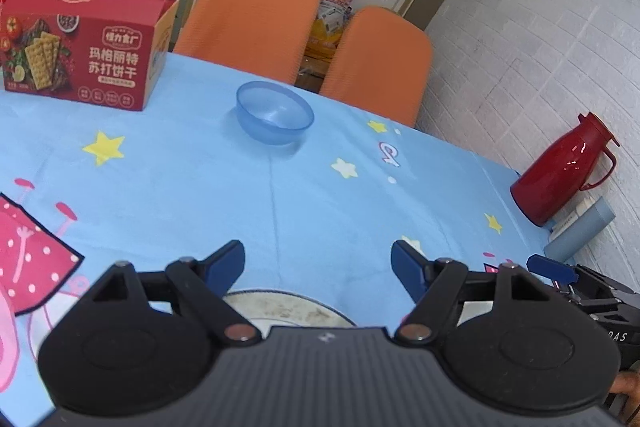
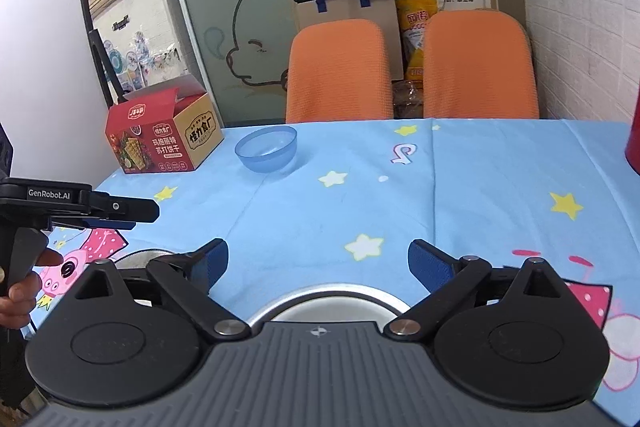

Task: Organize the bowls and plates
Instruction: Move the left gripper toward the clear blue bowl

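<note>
We start from the blue bowl (image 1: 275, 113), which sits upright and alone on the blue star-print tablecloth (image 1: 320, 195), towards the far side of the table and well apart from both tools. Nothing is stacked in it and nothing touches it.

Closer to us, two more dishes show only as slivers. Below the left gripper (image 1: 318, 263) we see the rim of a pale plate (image 1: 280, 305), and below the right gripper (image 2: 318, 263) the curved rim of a metal dish (image 2: 332, 293); a third rim edge peeks out at the left of the right wrist view, but we cannot tell whether it belongs to the same pale plate. How these near dishes lie, nested or side by side, is hidden by the tool bodies.

Both sets of tongs stand wide apart and hold nothing, each hovering over the near edge of the table.

We judge the task barely begun: the bowl is still separate from the near dishes, no stack is visible, and gathering the pieces together remains to be done.

Around the work area stand a red cracker box (image 1: 86, 41) at the far left corner, a red thermos (image 1: 560, 171) by the right wall, and two orange chairs (image 2: 340, 71) behind the table.
</note>
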Action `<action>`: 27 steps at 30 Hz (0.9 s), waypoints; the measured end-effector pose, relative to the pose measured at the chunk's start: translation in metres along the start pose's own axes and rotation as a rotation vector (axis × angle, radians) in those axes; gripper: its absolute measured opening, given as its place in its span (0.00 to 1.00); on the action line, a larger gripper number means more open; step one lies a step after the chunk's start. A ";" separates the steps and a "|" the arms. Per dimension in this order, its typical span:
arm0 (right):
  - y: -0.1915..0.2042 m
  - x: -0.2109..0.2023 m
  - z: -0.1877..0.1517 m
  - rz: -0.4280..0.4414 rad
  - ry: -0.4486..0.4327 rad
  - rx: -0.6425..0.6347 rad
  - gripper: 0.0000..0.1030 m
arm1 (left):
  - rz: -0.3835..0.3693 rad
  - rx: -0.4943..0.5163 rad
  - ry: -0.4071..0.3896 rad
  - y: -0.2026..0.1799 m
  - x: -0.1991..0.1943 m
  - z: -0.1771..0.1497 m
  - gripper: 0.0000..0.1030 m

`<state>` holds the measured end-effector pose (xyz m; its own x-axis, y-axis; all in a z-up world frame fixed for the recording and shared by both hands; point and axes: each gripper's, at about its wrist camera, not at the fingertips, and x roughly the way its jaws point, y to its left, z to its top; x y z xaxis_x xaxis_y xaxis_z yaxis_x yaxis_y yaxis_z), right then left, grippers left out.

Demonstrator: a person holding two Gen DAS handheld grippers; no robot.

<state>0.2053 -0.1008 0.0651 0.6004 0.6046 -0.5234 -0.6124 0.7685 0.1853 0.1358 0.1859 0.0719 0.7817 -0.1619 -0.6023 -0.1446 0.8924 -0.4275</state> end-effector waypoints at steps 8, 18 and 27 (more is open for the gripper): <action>0.016 0.060 0.041 0.025 0.055 -0.096 1.00 | 0.047 -0.020 0.015 0.021 0.042 0.031 0.72; 0.015 0.140 0.092 0.025 0.107 -0.167 1.00 | 0.080 -0.009 0.055 0.033 0.104 0.067 0.72; 0.007 0.216 0.112 0.007 0.173 -0.169 1.00 | 0.167 -0.090 0.033 0.057 0.156 0.115 0.72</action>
<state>0.3885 0.0590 0.0468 0.5079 0.5538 -0.6598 -0.7021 0.7099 0.0553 0.3190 0.2602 0.0308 0.7219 -0.0299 -0.6913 -0.3253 0.8671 -0.3772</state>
